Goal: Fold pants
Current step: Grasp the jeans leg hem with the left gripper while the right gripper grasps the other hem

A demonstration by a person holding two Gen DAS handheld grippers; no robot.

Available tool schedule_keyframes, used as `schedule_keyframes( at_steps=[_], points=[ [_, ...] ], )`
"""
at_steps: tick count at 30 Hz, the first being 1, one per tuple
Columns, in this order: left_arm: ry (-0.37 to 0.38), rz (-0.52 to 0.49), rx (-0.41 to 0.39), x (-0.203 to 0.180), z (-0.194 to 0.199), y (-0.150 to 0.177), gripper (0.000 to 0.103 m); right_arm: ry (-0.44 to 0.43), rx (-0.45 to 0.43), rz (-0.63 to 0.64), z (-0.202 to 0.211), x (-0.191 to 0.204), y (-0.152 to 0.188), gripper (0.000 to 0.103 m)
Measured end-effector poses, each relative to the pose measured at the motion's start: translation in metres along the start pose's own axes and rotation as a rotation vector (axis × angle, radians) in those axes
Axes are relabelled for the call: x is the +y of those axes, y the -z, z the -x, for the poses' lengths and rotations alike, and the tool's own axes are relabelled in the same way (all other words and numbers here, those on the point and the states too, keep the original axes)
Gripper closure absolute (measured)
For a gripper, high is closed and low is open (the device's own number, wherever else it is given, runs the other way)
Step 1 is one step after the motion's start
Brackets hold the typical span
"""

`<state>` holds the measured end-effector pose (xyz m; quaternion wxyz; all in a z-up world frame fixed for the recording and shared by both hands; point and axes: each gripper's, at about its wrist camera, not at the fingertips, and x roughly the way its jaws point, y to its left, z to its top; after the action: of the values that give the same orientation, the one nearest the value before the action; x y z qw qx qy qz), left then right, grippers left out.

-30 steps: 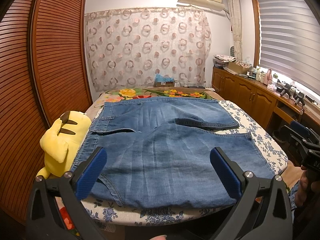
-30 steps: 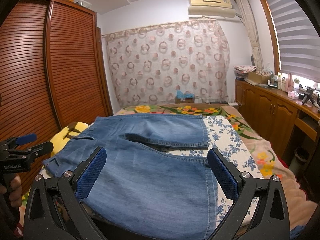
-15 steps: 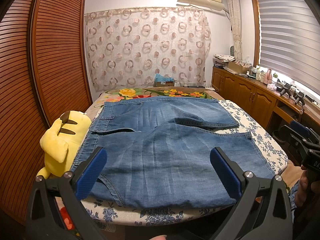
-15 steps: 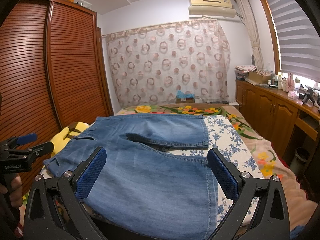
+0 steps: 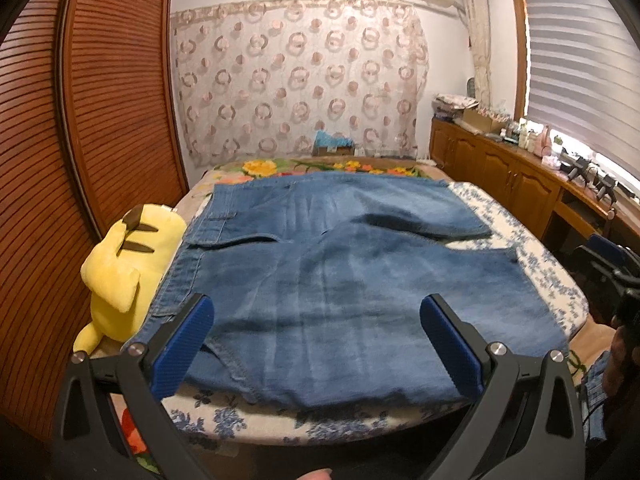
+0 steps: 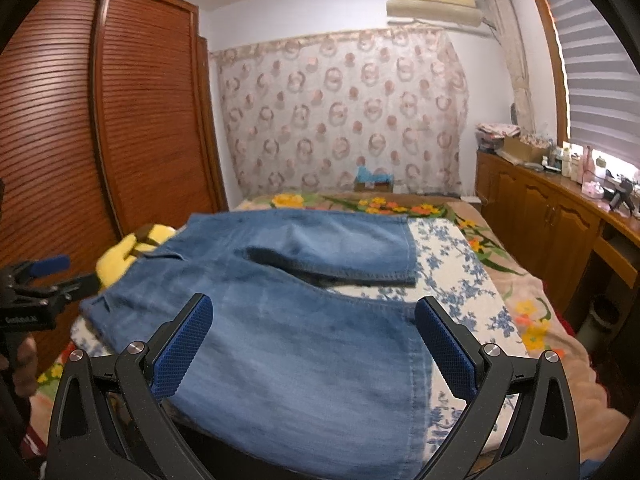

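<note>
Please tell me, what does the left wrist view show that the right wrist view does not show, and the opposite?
Only the left wrist view shows the yellow plush toy almost whole, beside the waistband. Only the right wrist view shows the orange blanket along the bed's right side and the left gripper from outside. Both show the denim pants lying flat and unfolded, the circle-pattern curtain, and an open gripper; the right gripper holds nothing.

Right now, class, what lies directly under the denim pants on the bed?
Under the denim pants shows a white cloth with blue flowers, visible along their near and right edges. Beyond it lies a floral blanket. What is beneath the pants' middle is covered.
</note>
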<state>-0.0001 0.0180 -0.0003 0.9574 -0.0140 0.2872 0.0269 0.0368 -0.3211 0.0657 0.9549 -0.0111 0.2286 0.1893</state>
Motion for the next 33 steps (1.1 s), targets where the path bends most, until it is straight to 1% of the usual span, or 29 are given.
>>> schedule_keyframes(
  at_steps=[1, 5, 7, 11, 20, 29, 30, 33],
  points=[
    [-0.007, 0.005, 0.005, 0.006, -0.004, 0.005, 0.000, -0.002, 0.014, -0.003, -0.004, -0.005, 0.002, 0.000],
    [-0.031, 0.033, 0.028, 0.027, -0.015, 0.010, 0.000, 0.031, 0.033, 0.007, -0.011, -0.009, 0.008, 0.000],
    [-0.046, 0.044, 0.032, 0.038, -0.018, 0.011, 0.000, 0.040, 0.044, 0.004, -0.013, -0.017, 0.012, 0.000],
    [-0.073, 0.062, 0.041, 0.057, -0.023, 0.014, 0.000, 0.043, 0.065, -0.010, -0.017, -0.028, 0.016, 0.000],
    [-0.081, 0.092, 0.064, 0.087, -0.035, 0.025, 0.000, 0.057, 0.115, -0.008, -0.029, -0.044, 0.027, 0.000],
    [-0.094, 0.140, 0.122, 0.117, -0.054, 0.047, 0.000, 0.064, 0.191, -0.003, -0.048, -0.054, 0.044, 0.000],
    [-0.095, 0.149, 0.125, 0.121, -0.055, 0.050, 0.001, 0.066, 0.197, -0.001, -0.049, -0.054, 0.045, 0.000],
    [-0.104, 0.190, 0.131, 0.137, -0.054, 0.060, 0.009, 0.068, 0.211, 0.001, -0.051, -0.055, 0.048, 0.000]
  ],
)
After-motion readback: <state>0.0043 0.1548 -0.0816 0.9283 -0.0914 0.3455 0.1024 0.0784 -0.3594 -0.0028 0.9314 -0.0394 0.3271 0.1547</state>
